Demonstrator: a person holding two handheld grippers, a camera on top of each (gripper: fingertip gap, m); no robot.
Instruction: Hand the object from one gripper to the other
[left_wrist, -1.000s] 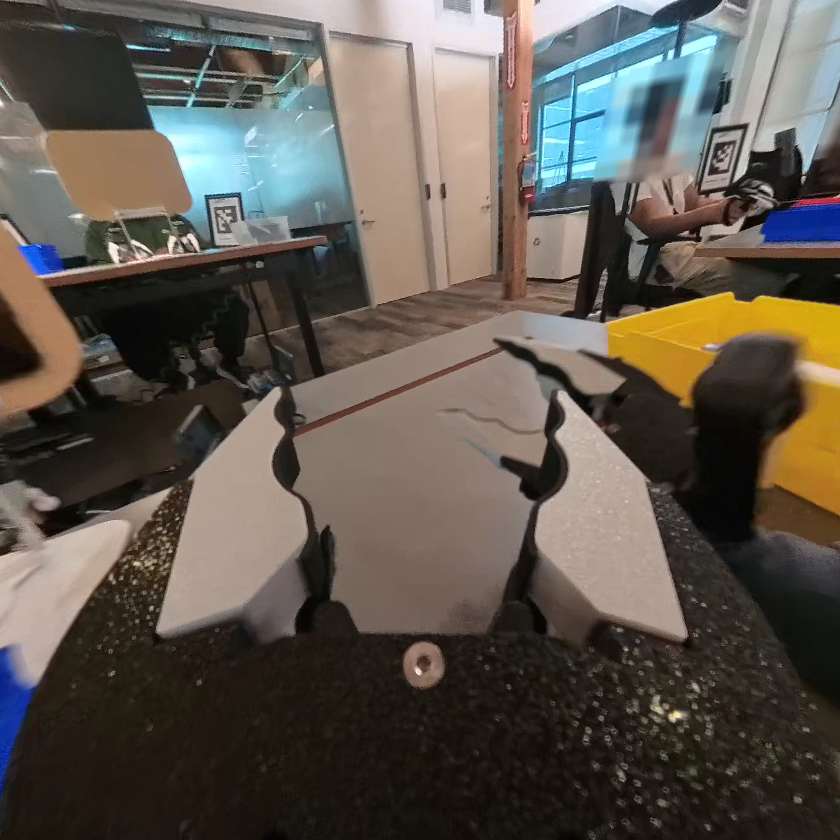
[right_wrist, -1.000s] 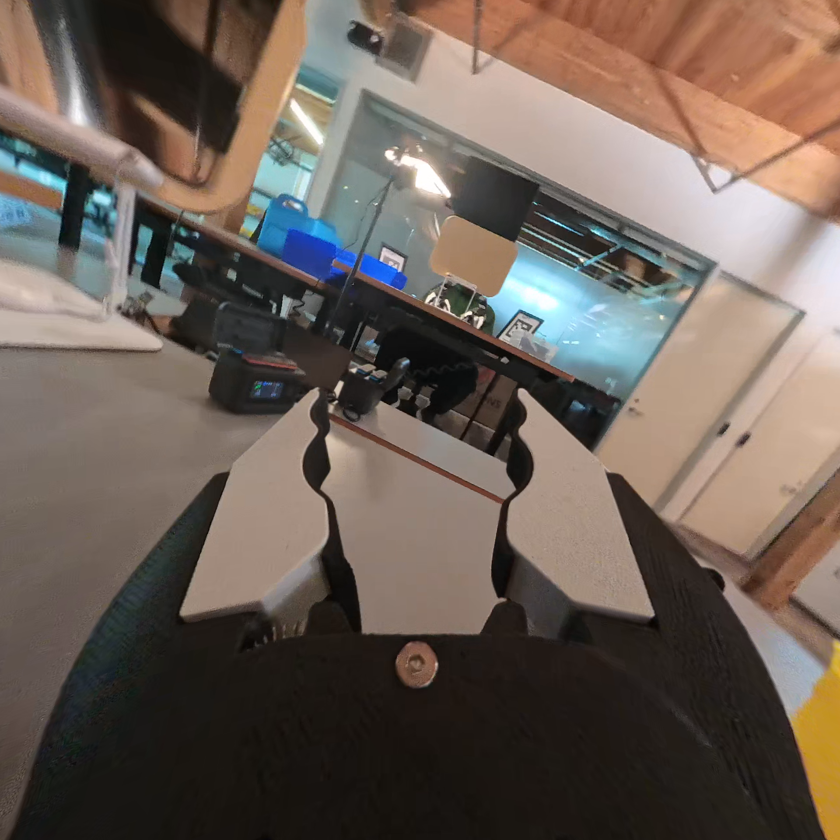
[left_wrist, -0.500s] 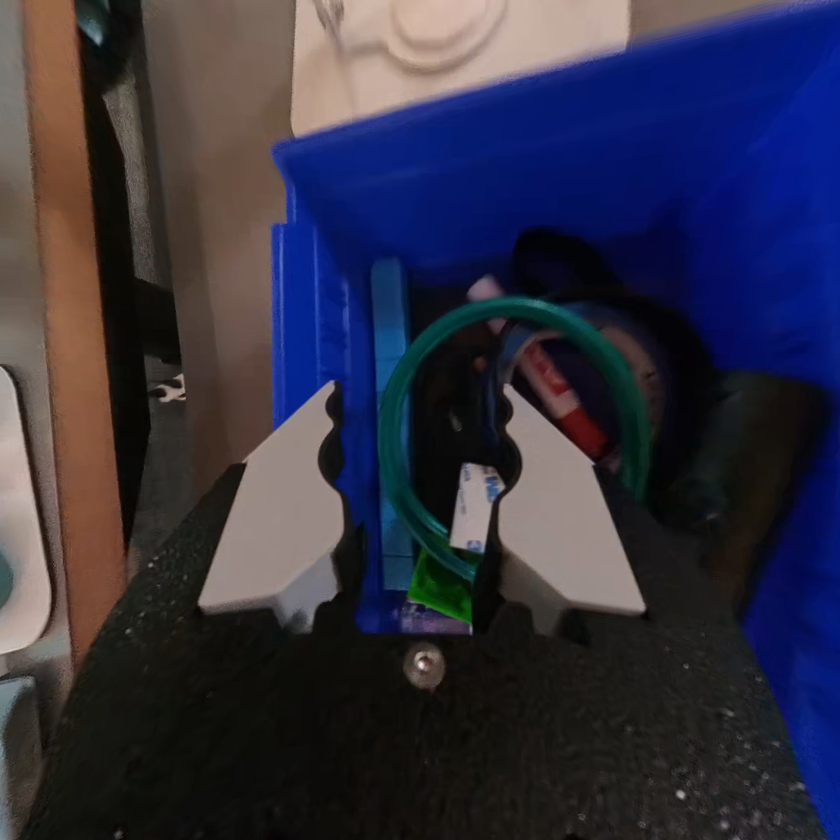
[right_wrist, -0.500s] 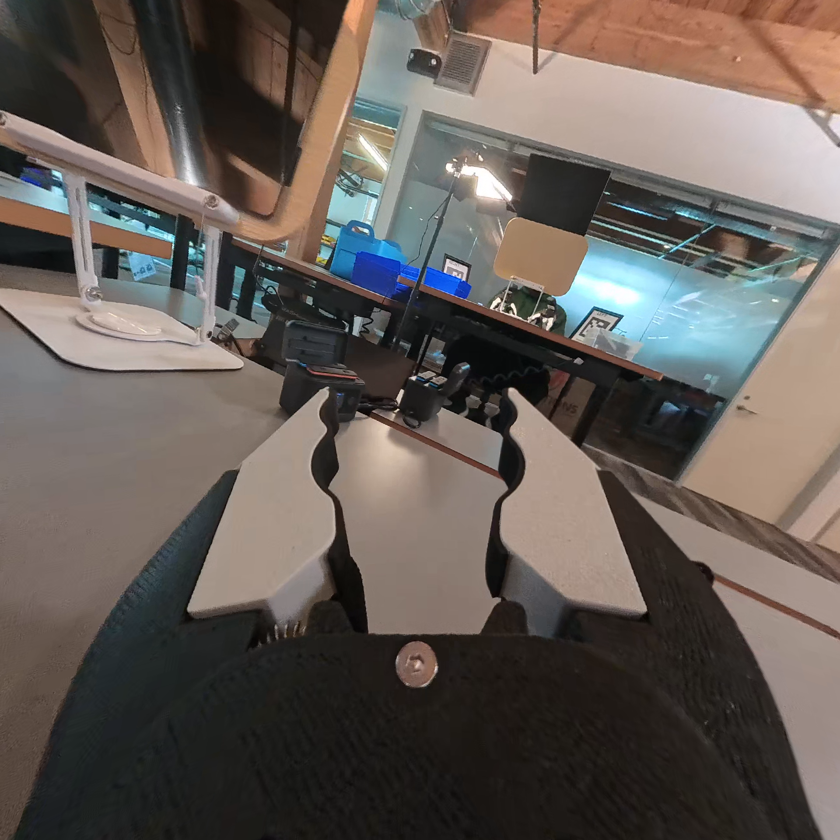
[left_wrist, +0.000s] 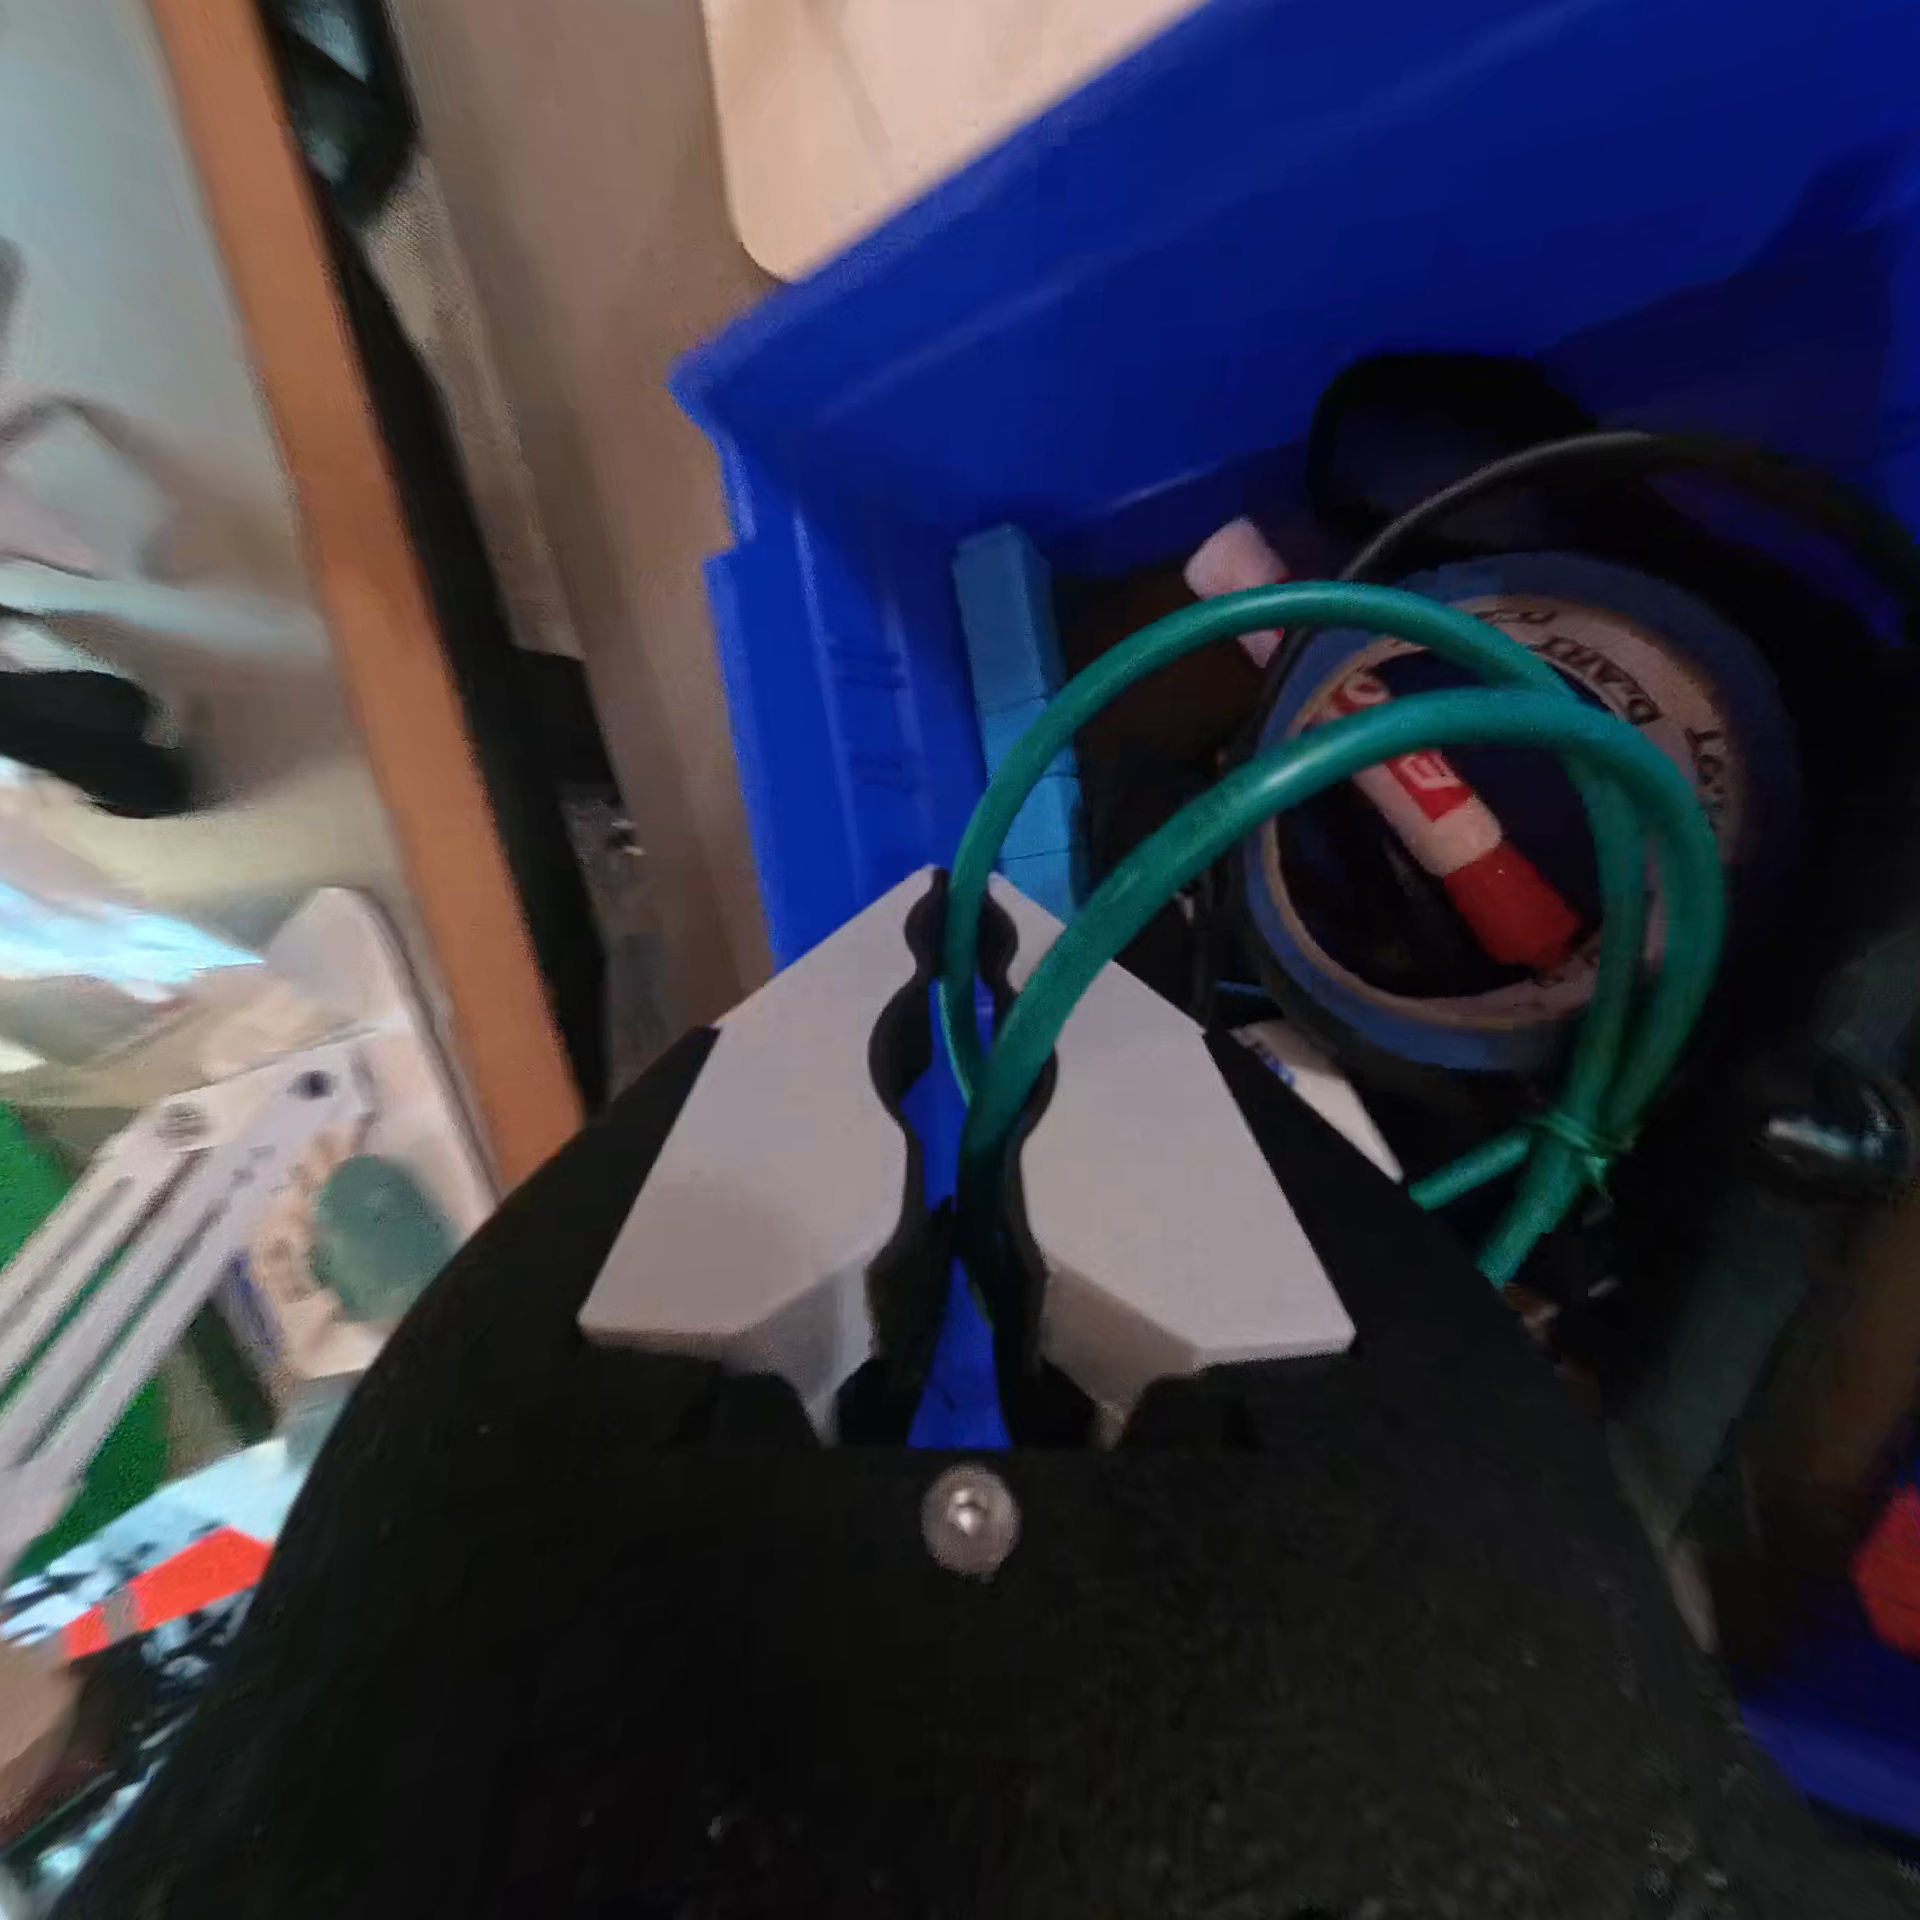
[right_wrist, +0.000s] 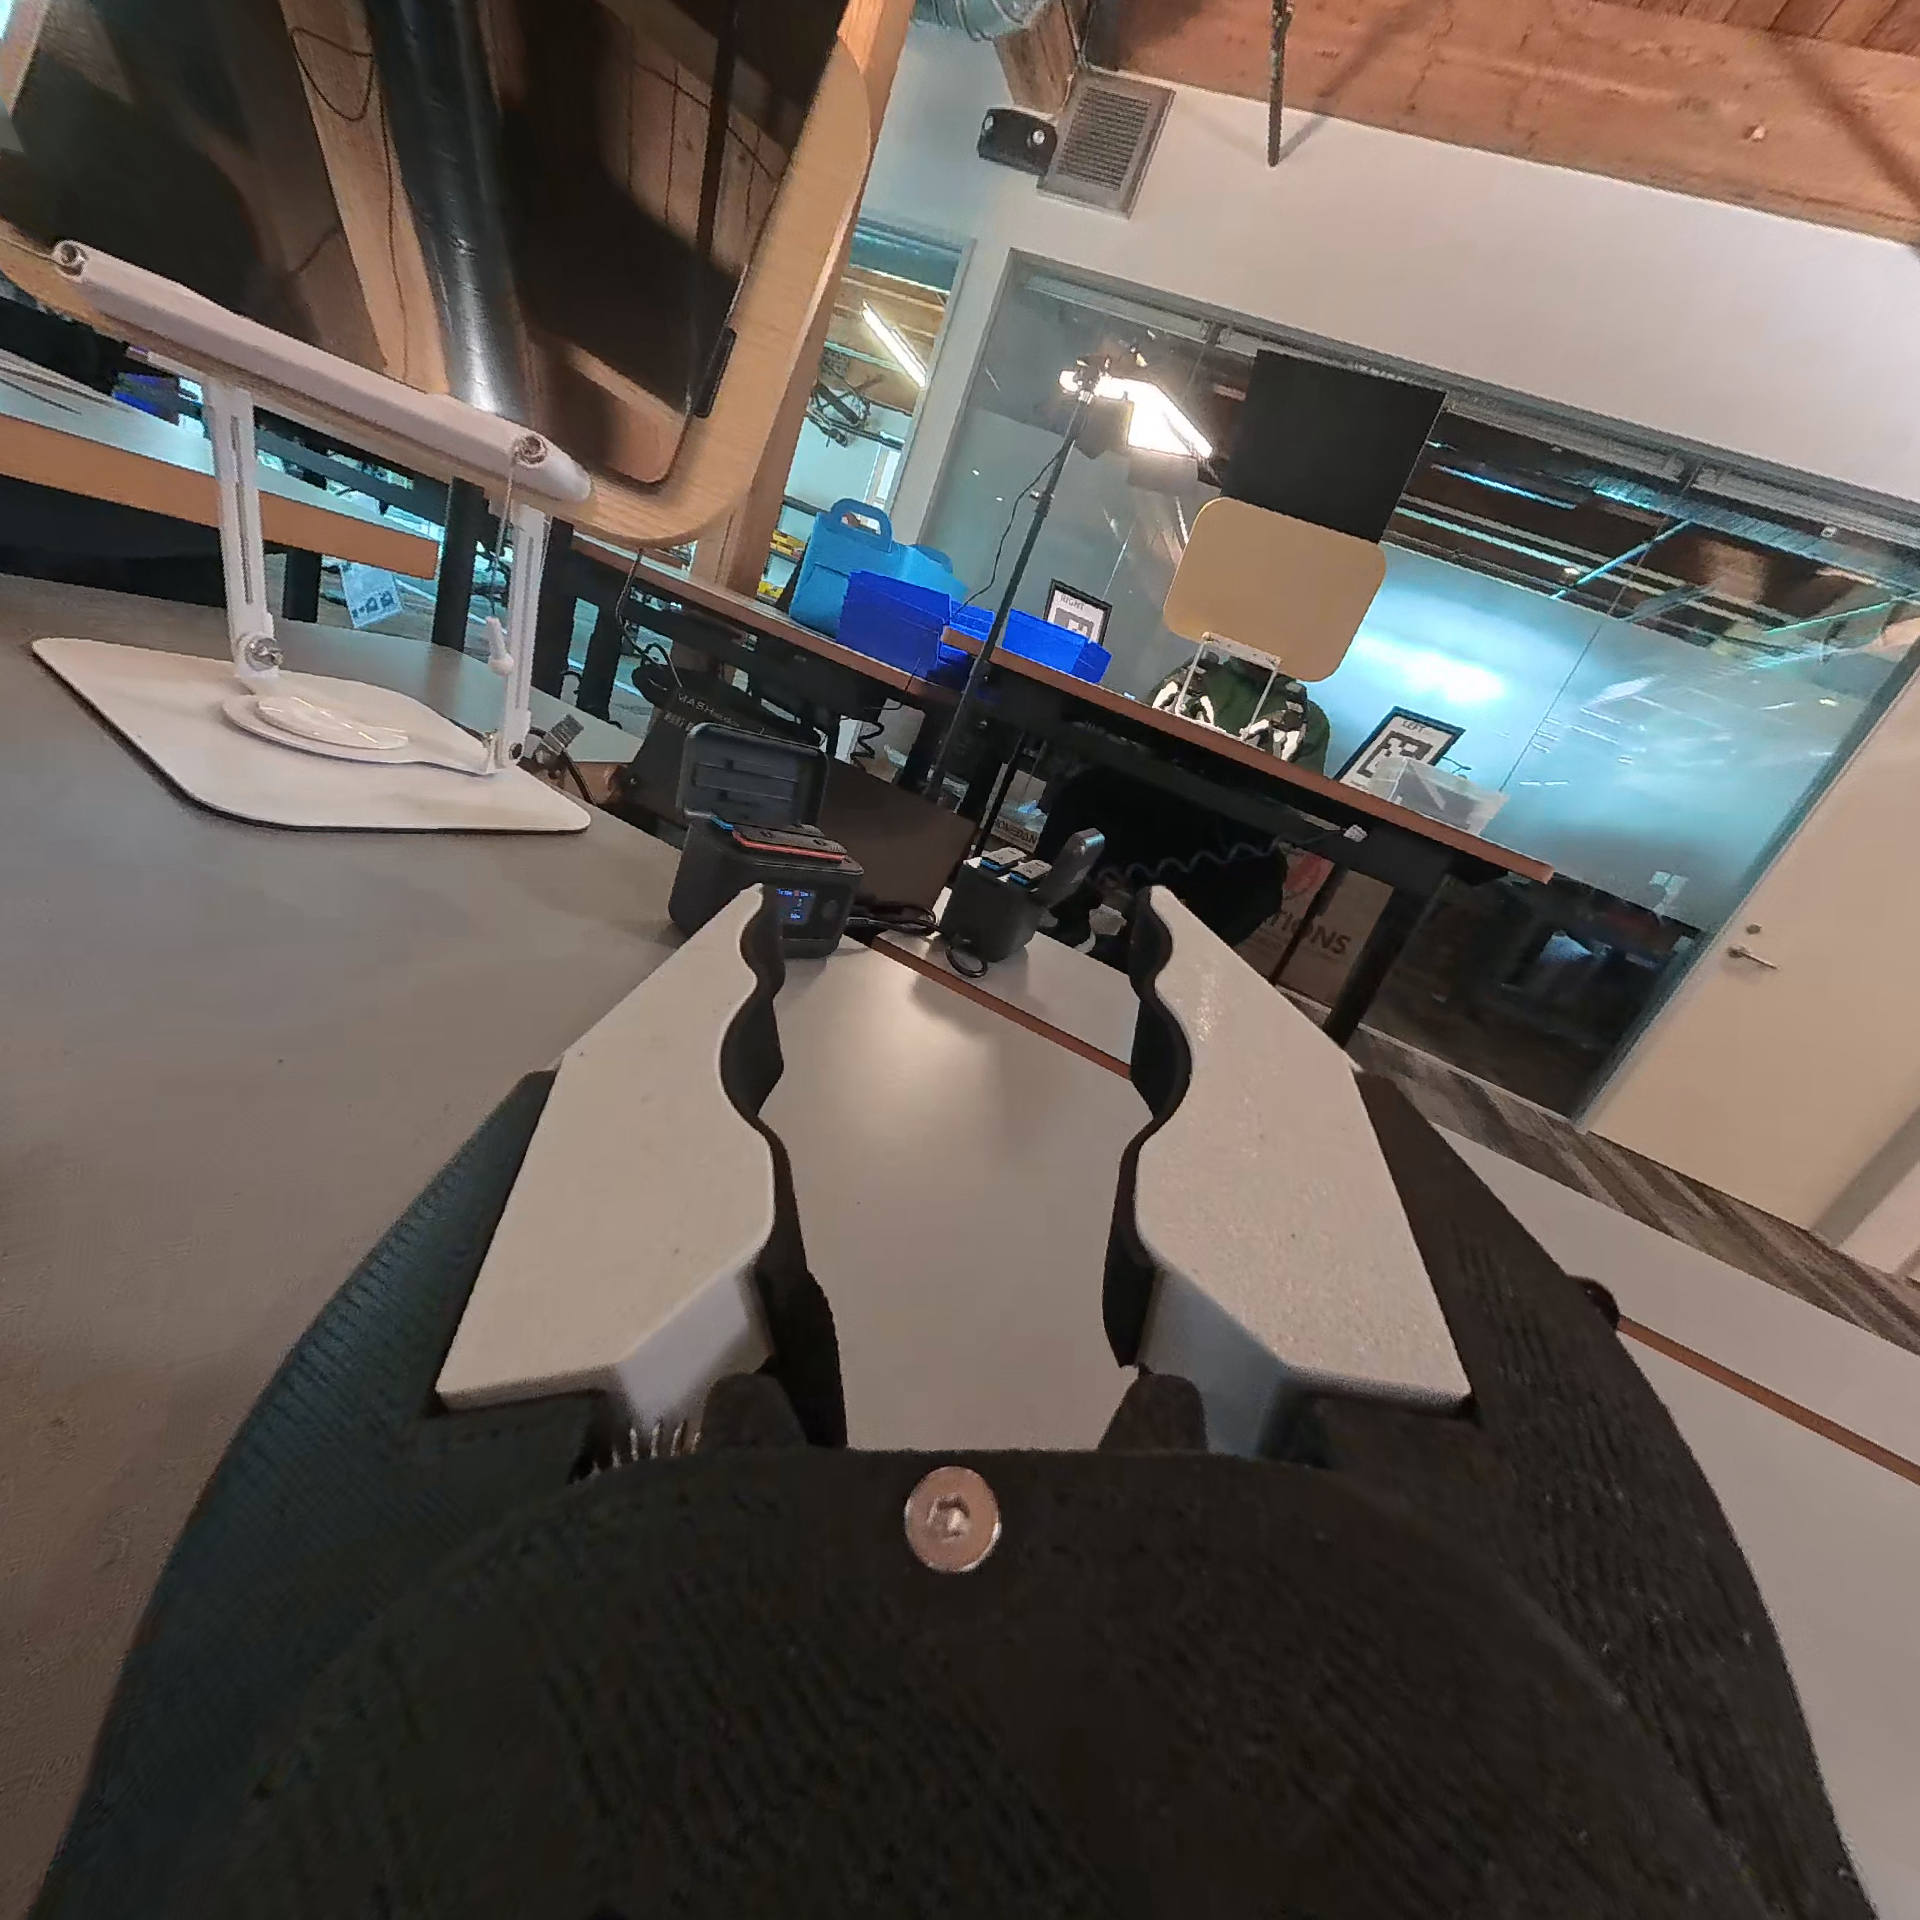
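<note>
1. The green cable coil (left_wrist: 1340, 717) was the task's thing; it hung in two loops over the open blue bin (left_wrist: 1195, 270), its strands bound by a twist of the same green wire on the right side.
2. The left gripper (left_wrist: 966, 914) had its two grey fingers (left_wrist: 769, 1153) drawn nearly together, pinching the coil's strands between the wavy black inner pads near the fingertips.
3. The coil's far loops reached over a roll of blue tape (left_wrist: 1382, 1023) lying in the bin, and a white marker with a red cap (left_wrist: 1455, 831) lay inside the roll's ring.
4. A thin black cable (left_wrist: 1558, 457) arced behind the tape; the bin's deeper contents were dark and blurred, so the other items there could not be made out with confidence.
5. A light blue bar (left_wrist: 1023, 717) stood against the bin's left inner wall, just beyond the fingertips.
6. The right gripper (right_wrist: 951, 925) was spread wide with nothing between its fingers, held low over a grey table (right_wrist: 260, 1018) and well apart from the coil, which did not show in the right wrist view.
7. On that table, a white stand (right_wrist: 312, 727) sat at the left, and black charger boxes (right_wrist: 769, 862) stood beyond the fingertips.
</note>
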